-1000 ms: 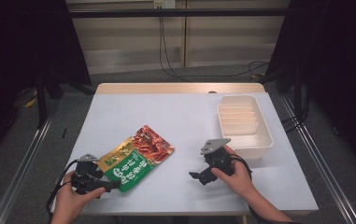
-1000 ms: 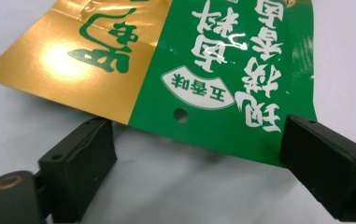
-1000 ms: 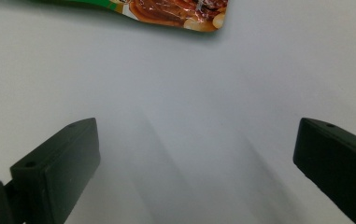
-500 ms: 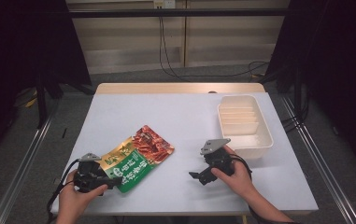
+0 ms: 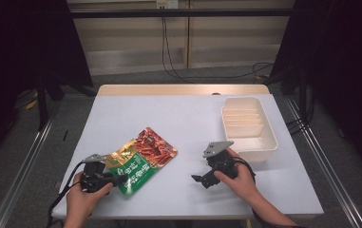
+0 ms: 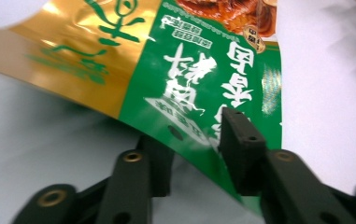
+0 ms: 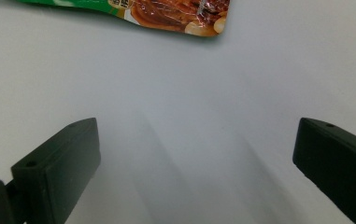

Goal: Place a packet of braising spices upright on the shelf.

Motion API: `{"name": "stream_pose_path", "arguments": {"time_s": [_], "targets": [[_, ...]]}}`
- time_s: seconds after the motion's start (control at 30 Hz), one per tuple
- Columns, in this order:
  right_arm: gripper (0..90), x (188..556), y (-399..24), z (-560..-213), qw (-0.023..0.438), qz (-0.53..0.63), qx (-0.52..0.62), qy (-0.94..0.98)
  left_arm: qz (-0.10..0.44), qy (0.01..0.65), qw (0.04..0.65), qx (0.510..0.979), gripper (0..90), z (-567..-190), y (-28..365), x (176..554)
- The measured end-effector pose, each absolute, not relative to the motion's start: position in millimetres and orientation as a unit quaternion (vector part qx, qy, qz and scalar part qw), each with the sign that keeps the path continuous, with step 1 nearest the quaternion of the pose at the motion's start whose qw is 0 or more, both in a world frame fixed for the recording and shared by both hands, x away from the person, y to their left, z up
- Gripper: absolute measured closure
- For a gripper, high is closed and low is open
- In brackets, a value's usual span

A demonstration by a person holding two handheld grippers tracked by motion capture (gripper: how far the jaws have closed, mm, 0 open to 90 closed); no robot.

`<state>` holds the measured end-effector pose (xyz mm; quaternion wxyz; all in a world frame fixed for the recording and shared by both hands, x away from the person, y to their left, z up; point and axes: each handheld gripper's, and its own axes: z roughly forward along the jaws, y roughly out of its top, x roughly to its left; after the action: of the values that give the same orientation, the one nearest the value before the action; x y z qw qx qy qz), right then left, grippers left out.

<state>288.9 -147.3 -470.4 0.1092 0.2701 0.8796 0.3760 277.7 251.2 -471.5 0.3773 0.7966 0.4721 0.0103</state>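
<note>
The left gripper has its jaws around the near edge of the snack packet, one jaw under the foil and one on top. They have just been closing, and in the left gripper view the upper jaw sits on the green part of the packet while the lower one is beneath it; the foil edge is already lifted a little from the table. I judge the pads now pinch the edge, though not deeply. To do this step well, the bite should stay on the flat sealed border and not on the filled middle, and the lift should be slow, because the smooth foil can slide out.

The right gripper rests at about 3 o'clock from the packet, well apart from it, with its jaws wide apart and nothing between them.

The packet lies on the near-left part of the white table. At about 2 o'clock from it a cream tray with ribs stands near the right edge. Beyond the table I see a grey floor, black cables and dark curtains on both sides.
</note>
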Motion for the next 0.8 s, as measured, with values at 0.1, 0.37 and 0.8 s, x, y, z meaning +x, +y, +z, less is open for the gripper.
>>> {"name": "stream_pose_path", "arguments": {"time_s": [0.1,0.37,0.8], "targets": [[0.6,289,-147,-470,0.11,0.375,0.27,0.88,-0.002,0.481,0.386,0.787,73.5,-470,252,280],[0.7,290,-149,-470,0.111,0.377,0.276,0.877,0.013,0.484,0.379,0.789,89.6,-454,257,287],[0.7,291,-148,-467,0.101,0.377,0.269,0.88,0.011,0.468,0.326,0.821,90.0,-395,252,302]]}}
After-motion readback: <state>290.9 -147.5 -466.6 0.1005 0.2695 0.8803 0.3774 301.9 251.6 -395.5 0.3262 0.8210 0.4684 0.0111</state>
